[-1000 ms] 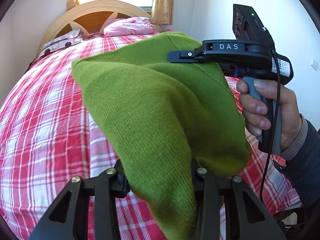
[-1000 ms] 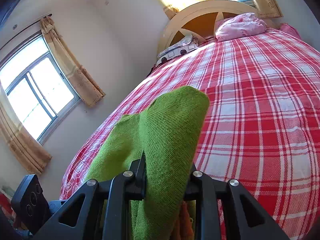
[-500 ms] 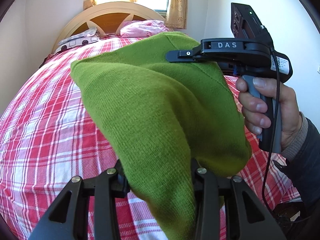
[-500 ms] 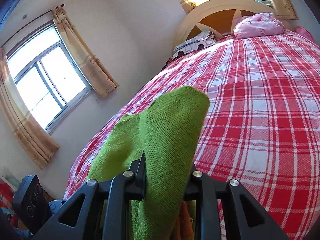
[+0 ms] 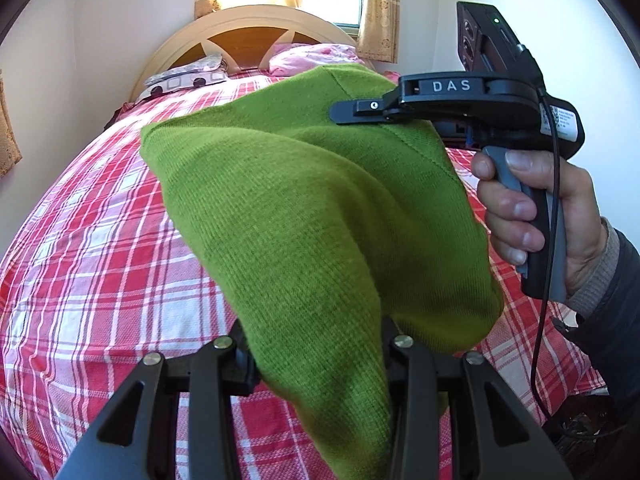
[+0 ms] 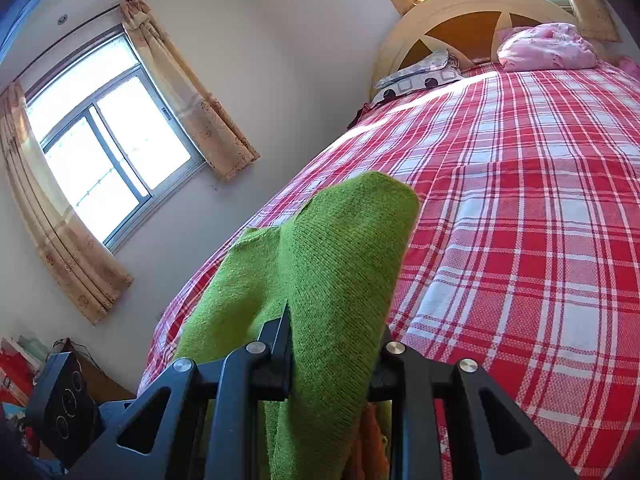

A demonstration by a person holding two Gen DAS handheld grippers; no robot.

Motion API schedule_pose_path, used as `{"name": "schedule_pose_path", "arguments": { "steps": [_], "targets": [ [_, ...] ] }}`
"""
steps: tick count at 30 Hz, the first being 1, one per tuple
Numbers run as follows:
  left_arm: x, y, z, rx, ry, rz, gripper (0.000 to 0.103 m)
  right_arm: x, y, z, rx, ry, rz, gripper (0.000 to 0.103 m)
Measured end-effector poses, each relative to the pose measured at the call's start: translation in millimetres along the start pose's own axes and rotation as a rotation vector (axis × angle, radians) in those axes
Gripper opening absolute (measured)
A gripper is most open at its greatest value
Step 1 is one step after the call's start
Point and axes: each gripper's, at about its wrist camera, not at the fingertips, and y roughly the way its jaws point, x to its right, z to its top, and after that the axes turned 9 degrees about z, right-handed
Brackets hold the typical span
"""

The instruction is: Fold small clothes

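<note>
A green knitted garment (image 5: 312, 208) hangs stretched between both grippers above the bed. At the bottom of the left wrist view my left gripper (image 5: 320, 356) is shut on a thick fold of it. My right gripper (image 5: 360, 112), held by a hand (image 5: 532, 216), is shut on the upper edge at the right. In the right wrist view the same green garment (image 6: 340, 260) bulges up out of my right gripper (image 6: 334, 352), whose pads it hides. Something orange shows under the knit between the jaws.
The bed's red and white plaid cover (image 5: 100, 240) spreads below, also seen as the plaid cover (image 6: 520, 220). A pink pillow (image 6: 548, 52), a patterned pillow (image 6: 420, 78) and the curved headboard (image 5: 256, 28) lie at the far end. A curtained window (image 6: 108, 152) is on the left wall.
Both grippers have carried the garment sideways along the bed, turning a little. The headboard has slid right in both views. Both grips on the knit look unchanged.
</note>
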Motion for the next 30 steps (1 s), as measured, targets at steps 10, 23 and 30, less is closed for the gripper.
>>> {"name": "schedule_pose_path", "arguments": {
  "steps": [10,23,30],
  "targets": [
    [-23,-5,-9,-0.003,-0.016,0.062,0.041,-21,48,5,-0.052,-0.011,0.047,0.024],
    [-55,-7,-30,-0.038,-0.063,0.146,0.041,-50,124,1,-0.157,-0.033,0.105,0.024],
    [-68,-1,-44,-0.071,-0.101,0.17,0.041,-50,167,-11,-0.229,-0.02,0.106,0.024]
  ]
}}
